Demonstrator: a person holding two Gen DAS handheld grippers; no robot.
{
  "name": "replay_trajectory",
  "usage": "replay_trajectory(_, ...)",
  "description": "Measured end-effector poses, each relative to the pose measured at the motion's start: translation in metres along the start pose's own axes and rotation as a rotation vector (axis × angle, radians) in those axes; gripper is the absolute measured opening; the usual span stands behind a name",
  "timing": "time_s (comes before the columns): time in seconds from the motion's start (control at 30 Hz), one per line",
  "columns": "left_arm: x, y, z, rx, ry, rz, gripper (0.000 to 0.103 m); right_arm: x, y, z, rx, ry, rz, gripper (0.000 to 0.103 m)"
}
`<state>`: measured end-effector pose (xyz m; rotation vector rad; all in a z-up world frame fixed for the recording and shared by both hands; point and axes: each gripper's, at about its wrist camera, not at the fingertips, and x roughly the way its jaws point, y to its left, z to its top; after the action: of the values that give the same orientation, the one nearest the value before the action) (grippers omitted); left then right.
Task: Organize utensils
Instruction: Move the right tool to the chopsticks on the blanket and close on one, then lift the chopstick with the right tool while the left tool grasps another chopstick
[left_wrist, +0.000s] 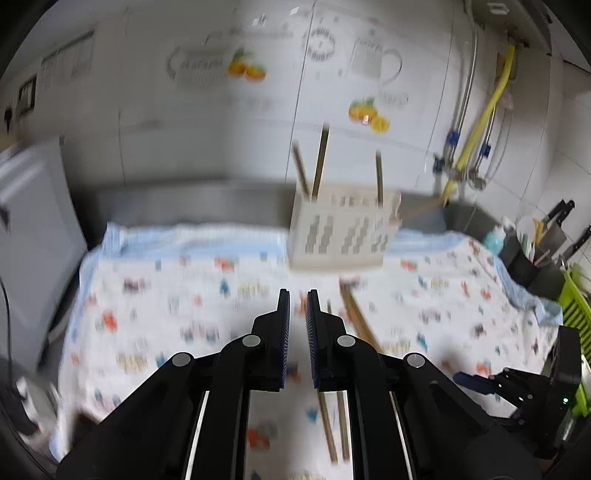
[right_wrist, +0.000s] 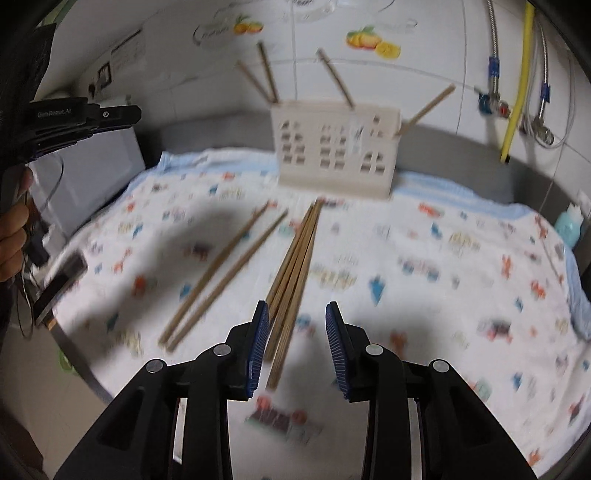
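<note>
A cream slotted utensil holder (right_wrist: 334, 149) stands at the back of a patterned cloth (right_wrist: 424, 258), with several wooden chopsticks (right_wrist: 334, 75) sticking out of it. It also shows in the left wrist view (left_wrist: 341, 230). A bundle of chopsticks (right_wrist: 295, 266) lies on the cloth, its near end between the fingers of my right gripper (right_wrist: 295, 317), which is open and empty. Two more chopsticks (right_wrist: 225, 273) lie to the left. My left gripper (left_wrist: 298, 299) is empty, its jaws a narrow gap apart, above the cloth with loose chopsticks (left_wrist: 356, 317) to its right.
A grey appliance (left_wrist: 33, 236) stands at the left edge. A knife block (left_wrist: 546, 240) and a green rack (left_wrist: 576, 306) stand at the right. A teal bottle (right_wrist: 570, 223) sits at the right. Pipes and a yellow hose (right_wrist: 517, 85) run down the tiled wall.
</note>
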<state>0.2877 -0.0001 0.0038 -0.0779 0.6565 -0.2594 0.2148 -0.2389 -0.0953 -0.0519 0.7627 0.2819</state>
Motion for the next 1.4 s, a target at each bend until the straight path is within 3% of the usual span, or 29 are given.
replay_trajectory(0.3, 0.012, 0.019, -0.082, -0.081, 0.132, -0.001, 0.011, 0.028, 0.008, -0.03, 0.037, 0.055, 0.002, 0.025)
replay_trajectory(0.4, 0.016, 0.017, -0.103, -0.086, 0.161, -0.003, 0.03, 0.033, 0.01, -0.032, 0.025, 0.062, -0.012, 0.021)
replay_trajectory(0.53, 0.02, 0.009, -0.12, -0.072, 0.192, -0.017, 0.032, 0.039, 0.01, -0.036, 0.028, 0.069, -0.021, 0.015)
replay_trajectory(0.7, 0.027, -0.003, -0.13, -0.061, 0.212, -0.026, 0.032, 0.039, 0.004, -0.036, 0.051, 0.06, -0.022, 0.008)
replay_trajectory(1.13, 0.055, -0.027, -0.137, -0.015, 0.261, -0.019, 0.031, 0.036, -0.013, -0.039, 0.088, 0.049, -0.04, 0.008)
replay_trajectory(1.23, 0.061, -0.027, -0.137, -0.017, 0.267, -0.015, 0.02, 0.036, -0.013, -0.039, 0.088, 0.046, -0.034, 0.009)
replay_trajectory(1.4, 0.066, -0.026, -0.136, -0.017, 0.264, -0.011, 0.016, 0.037, -0.015, -0.039, 0.098, 0.041, -0.024, 0.009)
